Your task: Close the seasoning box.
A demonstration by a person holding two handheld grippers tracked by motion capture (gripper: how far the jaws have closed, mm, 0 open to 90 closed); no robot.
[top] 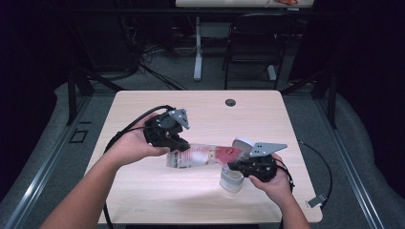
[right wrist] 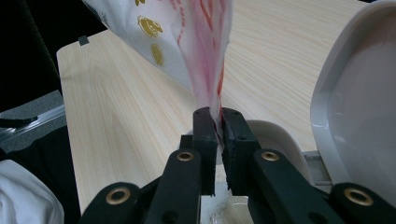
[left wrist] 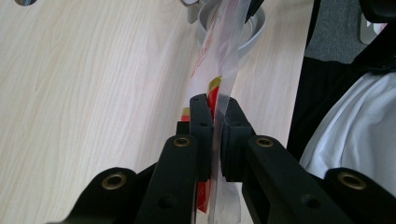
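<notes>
- The left tool [top: 177, 146] clamps one end of a plastic bag [top: 203, 155], toward nine o'clock.
- The right tool [top: 239, 164] pinches the bag's other end, toward three o'clock.
- The bag hangs stretched over the bench [top: 143, 191], above a clear container [top: 231, 180].

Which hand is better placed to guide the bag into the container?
Right. The right gripper pinches the bag end directly above the container; the left gripper holds the far end.
</notes>
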